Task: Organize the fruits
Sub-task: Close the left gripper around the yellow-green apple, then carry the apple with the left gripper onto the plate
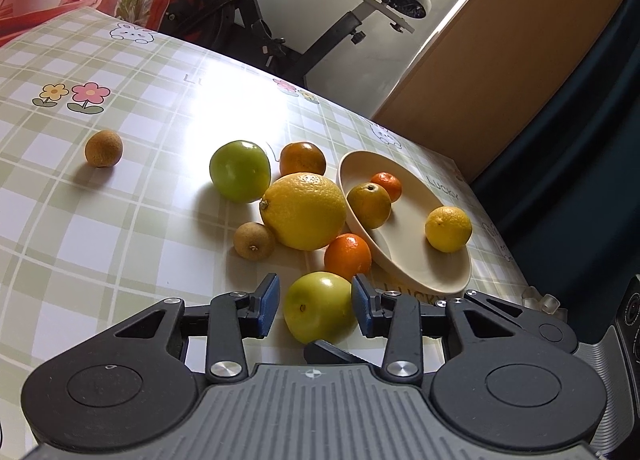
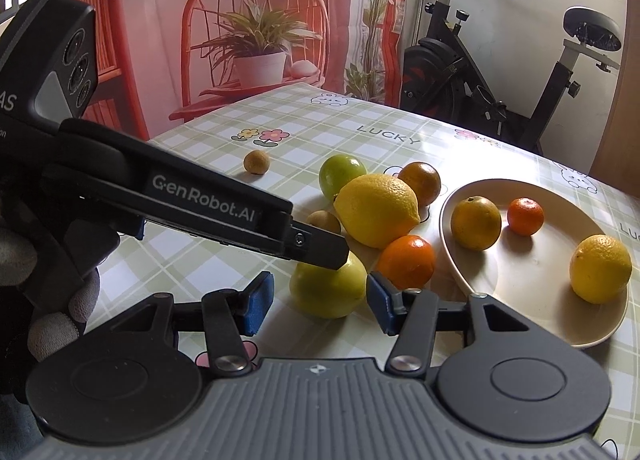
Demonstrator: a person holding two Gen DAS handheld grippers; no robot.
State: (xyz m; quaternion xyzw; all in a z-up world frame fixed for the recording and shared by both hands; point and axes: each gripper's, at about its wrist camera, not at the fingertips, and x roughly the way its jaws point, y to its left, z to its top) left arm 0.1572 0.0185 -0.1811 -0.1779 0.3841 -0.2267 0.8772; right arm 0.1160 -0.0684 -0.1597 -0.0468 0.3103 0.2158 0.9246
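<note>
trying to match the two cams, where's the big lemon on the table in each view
Left wrist view: the big lemon lies just left of centre, touching the left rim of the cream plate.
Right wrist view: the big lemon lies right of centre, left of the cream plate.
Shared landmark: the dark green apple behind it.

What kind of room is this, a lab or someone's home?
Most likely a home. A checked tablecloth with cartoon flowers covers the table, an exercise bike stands behind it, and a potted plant sits beside it.
</note>
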